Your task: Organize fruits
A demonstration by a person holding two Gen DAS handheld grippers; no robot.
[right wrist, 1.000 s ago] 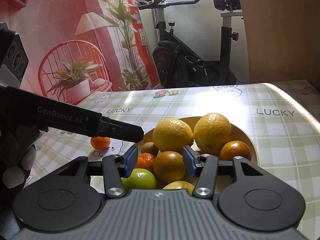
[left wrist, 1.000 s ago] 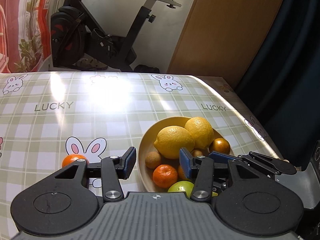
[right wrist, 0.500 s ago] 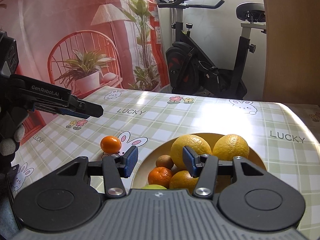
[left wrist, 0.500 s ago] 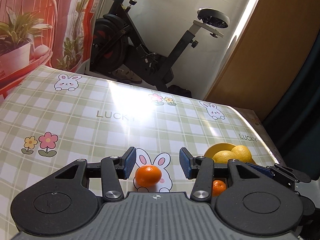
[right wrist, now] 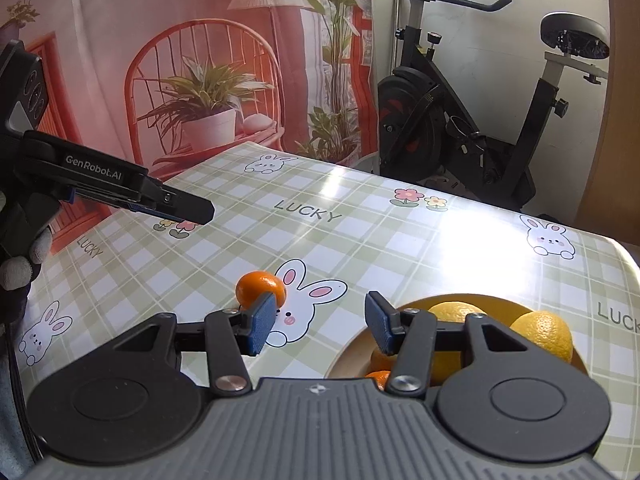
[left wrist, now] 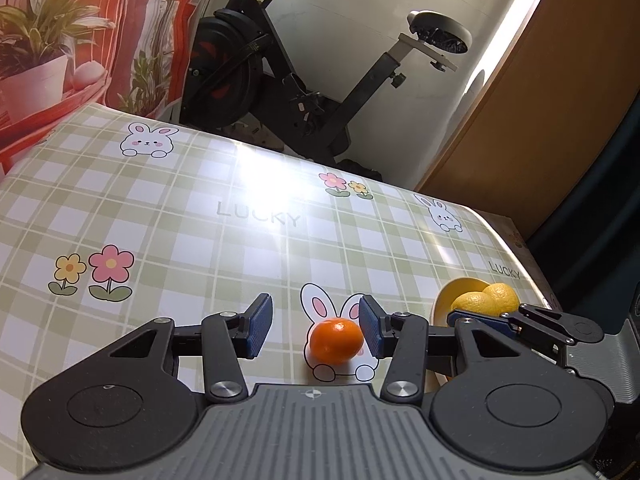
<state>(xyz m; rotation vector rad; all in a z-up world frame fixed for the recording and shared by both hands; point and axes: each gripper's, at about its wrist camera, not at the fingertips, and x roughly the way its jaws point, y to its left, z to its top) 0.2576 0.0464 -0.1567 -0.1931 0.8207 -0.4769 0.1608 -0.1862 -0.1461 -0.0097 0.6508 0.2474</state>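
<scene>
Both tools, left [left wrist: 316,326] and right [right wrist: 320,322], gape empty, angled downward.

Tangerine [left wrist: 337,340] on the table [left wrist: 168,216] (left of the bowl [right wrist: 356,356]).

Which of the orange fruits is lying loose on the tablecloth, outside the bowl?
The small mandarin on the bunny print, just ahead of the open left gripper. The other orange fruits sit inside the yellow bowl.

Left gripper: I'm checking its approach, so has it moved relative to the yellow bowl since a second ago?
Yes. The left gripper swung away from the yellow bowl and now frames the mandarin on the bunny print.
</scene>
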